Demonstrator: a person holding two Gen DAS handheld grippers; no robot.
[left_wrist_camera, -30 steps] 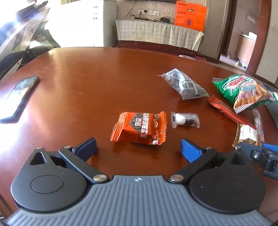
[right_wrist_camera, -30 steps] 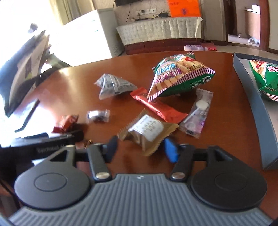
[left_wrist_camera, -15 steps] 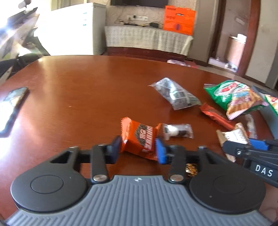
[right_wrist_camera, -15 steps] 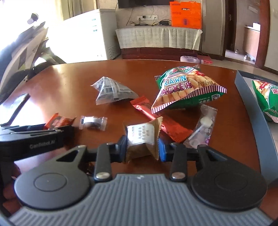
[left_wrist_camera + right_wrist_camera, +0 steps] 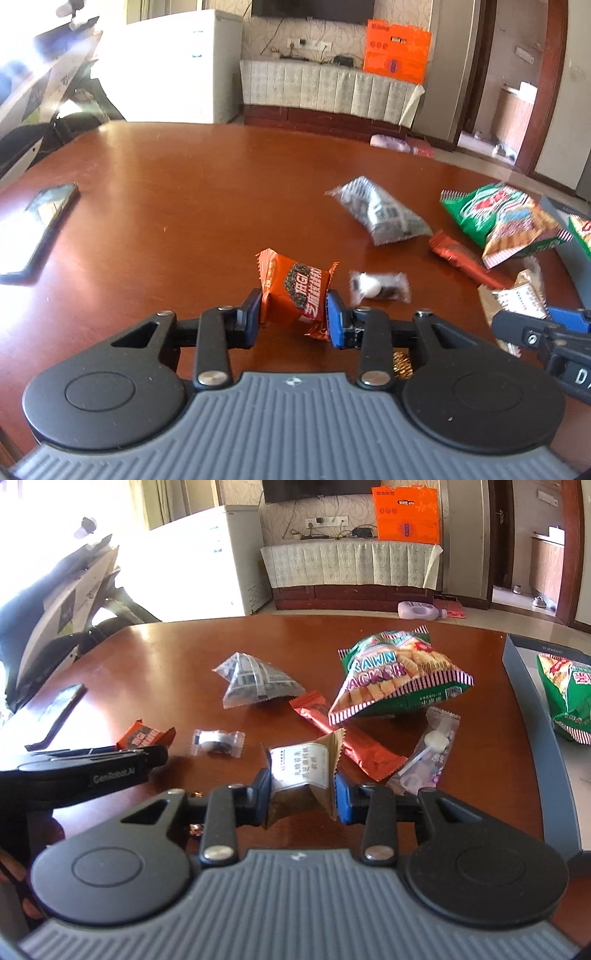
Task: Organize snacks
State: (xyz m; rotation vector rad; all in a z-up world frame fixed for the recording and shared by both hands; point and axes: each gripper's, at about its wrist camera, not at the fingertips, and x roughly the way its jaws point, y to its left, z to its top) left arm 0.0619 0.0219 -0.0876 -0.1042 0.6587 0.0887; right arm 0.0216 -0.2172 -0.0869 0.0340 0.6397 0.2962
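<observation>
Beside right tool (image 5: 300, 797), grey tray (image 5: 554, 775)

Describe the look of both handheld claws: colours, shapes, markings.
Both match. The left claw and right claw each have blue finger pads on black linkage arms with silver pivot pins, two round black discs, and a ribbed grey body. In the right view, the left unit's black side carries white lettering, apparently "GenRobot.AI". No cables or sleeves show.

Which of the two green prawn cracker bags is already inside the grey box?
The green bag at the far right, lying inside the grey box. The other prawn cracker bag lies on the wooden table, left of the box.
</observation>
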